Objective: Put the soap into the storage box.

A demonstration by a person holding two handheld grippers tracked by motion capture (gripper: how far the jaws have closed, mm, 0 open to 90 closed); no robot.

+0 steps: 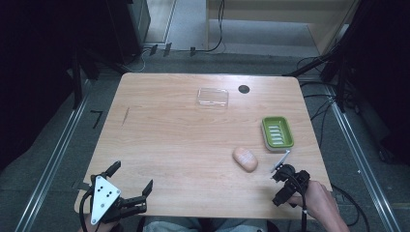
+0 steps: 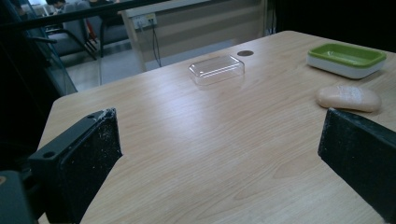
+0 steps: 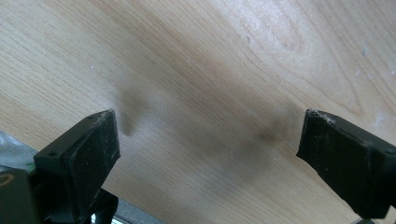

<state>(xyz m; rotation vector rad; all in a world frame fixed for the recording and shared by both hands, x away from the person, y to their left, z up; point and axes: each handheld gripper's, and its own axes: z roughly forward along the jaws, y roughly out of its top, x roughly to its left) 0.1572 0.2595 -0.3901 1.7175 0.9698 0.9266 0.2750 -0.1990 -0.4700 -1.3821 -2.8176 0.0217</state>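
A pink soap bar (image 1: pixel 245 158) lies on the wooden table (image 1: pixel 169 140), right of centre. Just beyond it stands a green soap dish (image 1: pixel 277 132) with a white base. Farther back rests a clear plastic lid (image 1: pixel 212 96). My left gripper (image 1: pixel 133 177) is open at the front left corner, with nothing between its fingers. In the left gripper view, the left gripper (image 2: pixel 219 123) looks across at the soap bar (image 2: pixel 349 97), the dish (image 2: pixel 346 59) and the lid (image 2: pixel 217 69). My right gripper (image 1: pixel 285 186) is open, tilted down at bare wood near the front right edge (image 3: pixel 208 126).
A round black hole (image 1: pixel 244 89) sits in the tabletop beside the clear lid. Metal rails (image 1: pixel 53 159) run along the floor on both sides of the table. Cables (image 1: pixel 319 104) lie on the floor at the right. In the right gripper view the table's edge (image 3: pixel 28 135) is close.
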